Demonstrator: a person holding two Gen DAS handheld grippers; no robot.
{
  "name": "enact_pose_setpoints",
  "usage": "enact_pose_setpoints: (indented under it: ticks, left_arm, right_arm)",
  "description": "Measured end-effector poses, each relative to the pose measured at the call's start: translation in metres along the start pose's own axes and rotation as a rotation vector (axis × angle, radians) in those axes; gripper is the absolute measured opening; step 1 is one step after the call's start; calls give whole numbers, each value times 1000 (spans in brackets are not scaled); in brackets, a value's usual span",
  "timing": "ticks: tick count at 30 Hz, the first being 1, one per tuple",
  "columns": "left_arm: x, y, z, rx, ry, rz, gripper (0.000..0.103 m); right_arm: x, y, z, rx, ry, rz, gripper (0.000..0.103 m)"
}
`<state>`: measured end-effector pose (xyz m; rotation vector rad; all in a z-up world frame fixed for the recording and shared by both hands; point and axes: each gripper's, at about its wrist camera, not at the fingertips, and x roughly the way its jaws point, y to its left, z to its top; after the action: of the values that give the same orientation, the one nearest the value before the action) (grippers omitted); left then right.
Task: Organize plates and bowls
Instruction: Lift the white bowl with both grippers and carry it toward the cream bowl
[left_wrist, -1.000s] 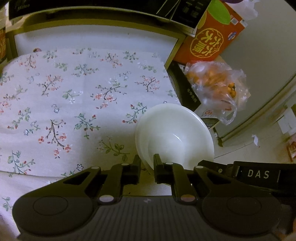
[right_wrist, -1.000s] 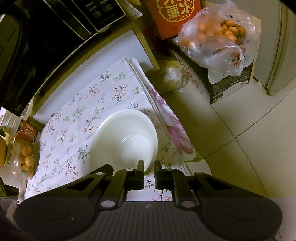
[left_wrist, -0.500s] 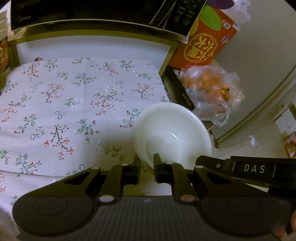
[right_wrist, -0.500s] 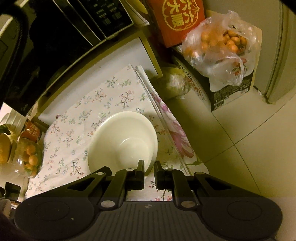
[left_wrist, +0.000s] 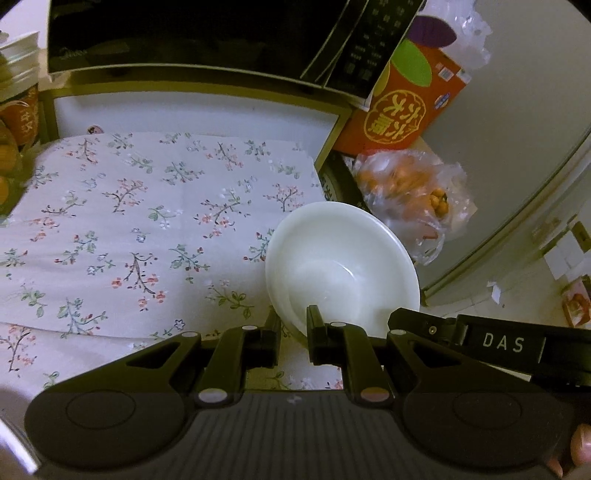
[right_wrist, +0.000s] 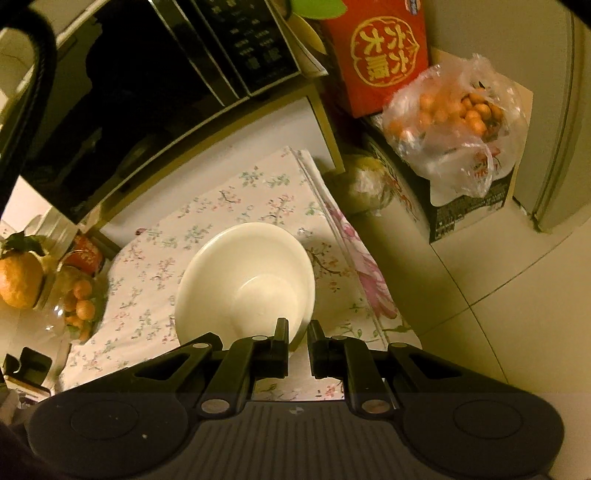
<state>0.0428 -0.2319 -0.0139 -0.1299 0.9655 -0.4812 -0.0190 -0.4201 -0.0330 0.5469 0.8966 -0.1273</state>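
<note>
A white bowl (left_wrist: 341, 266) hangs above the floral tablecloth (left_wrist: 147, 229), near the cloth's right edge. A second rim shows just under it on the left, as if two bowls are nested. My left gripper (left_wrist: 293, 326) is shut on the bowl's near rim, one finger inside and one outside. The black body of the right gripper (left_wrist: 495, 341) reaches in from the right. In the right wrist view the same bowl (right_wrist: 251, 280) is tilted over the cloth (right_wrist: 155, 295), and my right gripper (right_wrist: 297, 330) is shut on its rim.
A black microwave (left_wrist: 207, 33) stands behind the cloth. A red carton (left_wrist: 402, 107) and a bag of small oranges (left_wrist: 410, 192) sit to the right, by a fridge door (left_wrist: 517, 147). Jars and fruit (right_wrist: 48, 280) crowd the cloth's left end. Tiled floor (right_wrist: 480, 332) lies below.
Both grippers have risen with the bowl between them. The cloth looks farther off, and more of the microwave and the left-hand jars has come into view.
</note>
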Motion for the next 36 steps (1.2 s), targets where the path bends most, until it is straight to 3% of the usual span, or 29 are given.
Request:
enact_pose_setpoints:
  ticks: [13, 21, 36]
  left_arm:
    - [-39, 6, -15, 1, -43, 19, 12]
    - [-72, 27, -31, -42, -61, 40, 13]
    - [-98, 39, -48, -67, -72, 40, 13]
  right_arm:
    - [-37, 22, -22, -91, -51, 28, 11]
    - [-56, 44, -47, -142, -38, 101, 11]
    - [-70, 63, -67, -183, -22, 147, 11]
